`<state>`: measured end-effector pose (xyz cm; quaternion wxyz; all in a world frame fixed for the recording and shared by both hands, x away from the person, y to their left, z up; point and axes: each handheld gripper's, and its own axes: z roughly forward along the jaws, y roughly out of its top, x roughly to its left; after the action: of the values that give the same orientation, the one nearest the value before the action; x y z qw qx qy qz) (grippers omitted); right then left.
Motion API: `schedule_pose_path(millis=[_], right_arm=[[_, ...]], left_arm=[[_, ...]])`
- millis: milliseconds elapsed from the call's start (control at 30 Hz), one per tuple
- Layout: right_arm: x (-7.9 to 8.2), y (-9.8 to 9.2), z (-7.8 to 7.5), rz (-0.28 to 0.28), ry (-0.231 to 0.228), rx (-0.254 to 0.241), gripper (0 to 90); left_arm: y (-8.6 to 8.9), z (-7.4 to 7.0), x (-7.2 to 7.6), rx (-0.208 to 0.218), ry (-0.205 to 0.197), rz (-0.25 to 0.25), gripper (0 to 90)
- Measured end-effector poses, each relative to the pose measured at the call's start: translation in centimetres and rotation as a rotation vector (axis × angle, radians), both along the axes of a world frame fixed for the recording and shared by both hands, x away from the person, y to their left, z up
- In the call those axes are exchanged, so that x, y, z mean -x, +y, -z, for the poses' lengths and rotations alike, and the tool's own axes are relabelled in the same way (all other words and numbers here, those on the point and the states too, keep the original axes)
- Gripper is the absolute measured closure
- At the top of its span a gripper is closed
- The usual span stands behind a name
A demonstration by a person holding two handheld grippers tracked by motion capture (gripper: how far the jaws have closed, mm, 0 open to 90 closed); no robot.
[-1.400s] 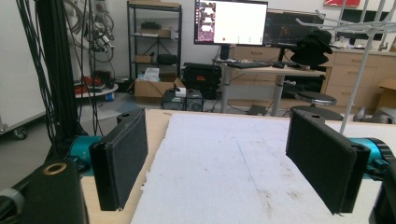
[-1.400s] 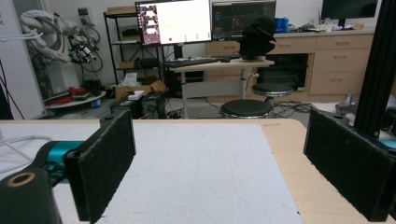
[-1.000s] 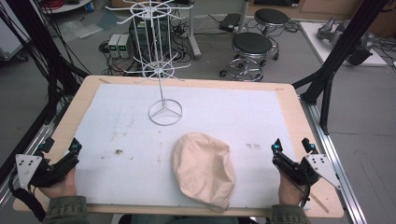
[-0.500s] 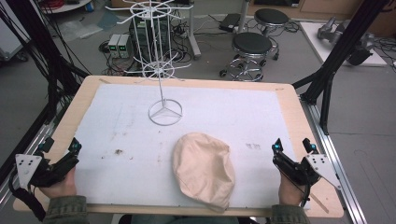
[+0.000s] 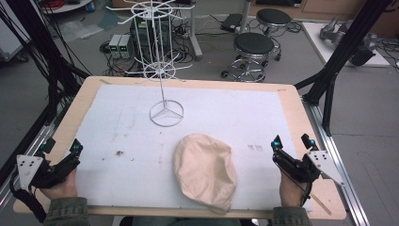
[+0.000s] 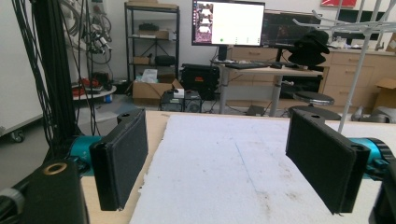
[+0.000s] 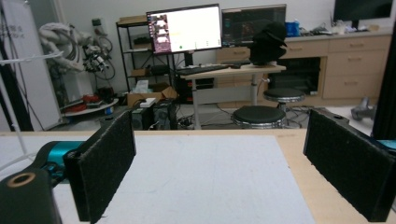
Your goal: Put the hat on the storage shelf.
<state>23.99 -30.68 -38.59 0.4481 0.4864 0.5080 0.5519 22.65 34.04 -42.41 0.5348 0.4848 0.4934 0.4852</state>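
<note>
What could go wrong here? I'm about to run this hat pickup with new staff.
The hat lies limp and overhangs the mat's near edge, so a one-sided pinch might drag it off. The wire rack stands on a thin stem; a nudge could tip it. Both grippers are open and far apart.

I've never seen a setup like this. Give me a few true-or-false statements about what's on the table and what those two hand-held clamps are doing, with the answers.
1. The beige cap lies flat on the white mat. True.
2. The left gripper is clamped on the cap. False: its jaws stand wide open with nothing between them, and it sits at the table's near left corner, apart from the cap.
3. The white wire rack stands farther from the person than the cap. True.
4. A cap hangs on one of the rack's hooks. False: the hooks are bare.
5. The right gripper is shut. False: its jaws are wide open, near the table's right edge.
</note>
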Motion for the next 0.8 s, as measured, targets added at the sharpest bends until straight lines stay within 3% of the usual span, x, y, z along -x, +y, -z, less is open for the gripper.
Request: schedule_pose_path(millis=[167, 267, 500, 800], right_arm=[[-0.2, 0.9, -0.9, -0.060, -0.005, 0.055, 8.2], [-0.8, 1.1, -1.6, -0.100, 0.015, 0.078, 8.2], [-2.1, 1.6, -3.5, -0.209, 0.063, 0.066, 8.1], [-3.8, 1.6, -5.8, -0.318, 0.084, 0.079, 8.0]], left_arm=[[-0.1, 0.0, 0.0, -0.010, 0.001, -0.003, 21.1], [-0.2, 0.0, -0.1, -0.013, 0.011, -0.004, 21.0], [-0.4, 0.0, 0.0, -0.022, 0.013, -0.003, 21.0], [-0.3, 0.1, -0.1, -0.020, 0.014, -0.002, 20.8]])
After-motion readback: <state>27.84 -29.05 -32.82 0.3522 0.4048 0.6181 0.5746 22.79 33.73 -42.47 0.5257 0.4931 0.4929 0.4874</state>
